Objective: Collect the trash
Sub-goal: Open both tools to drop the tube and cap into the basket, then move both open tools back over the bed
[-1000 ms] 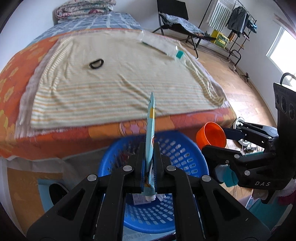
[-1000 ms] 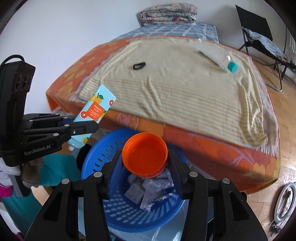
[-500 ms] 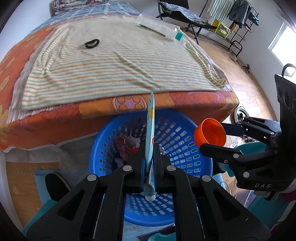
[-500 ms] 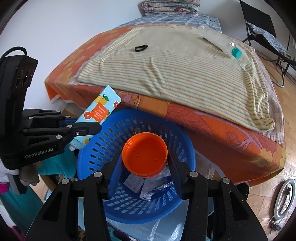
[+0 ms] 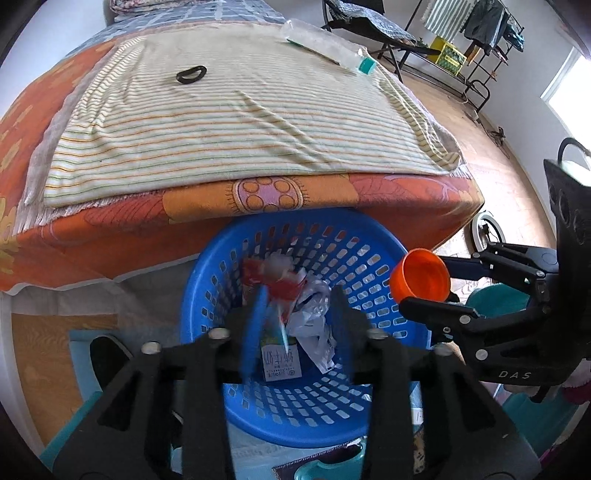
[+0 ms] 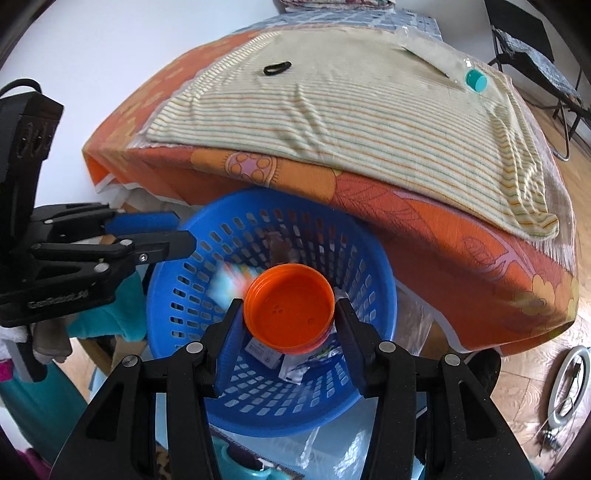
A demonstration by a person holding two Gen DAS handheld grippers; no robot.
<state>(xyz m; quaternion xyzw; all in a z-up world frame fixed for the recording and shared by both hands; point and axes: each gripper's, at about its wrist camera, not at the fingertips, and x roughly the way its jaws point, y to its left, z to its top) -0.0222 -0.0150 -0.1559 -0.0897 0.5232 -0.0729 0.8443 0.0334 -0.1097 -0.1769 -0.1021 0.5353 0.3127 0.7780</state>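
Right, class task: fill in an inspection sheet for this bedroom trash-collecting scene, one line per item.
Surface: striped cream blanket over orange bedspread.
Job's things: blue perforated plastic basket holds crumpled wrappers; clear plastic bottle with teal cap lies on blanket.
Clutter: black elastic loop on blanket.
Grippers: left gripper open above basket; right gripper shut on round orange plastic lid over basket.
Cables: tangled cord beside white ring light on floor.
Surroundings: black folding chair, clothes rack, wooden floor.
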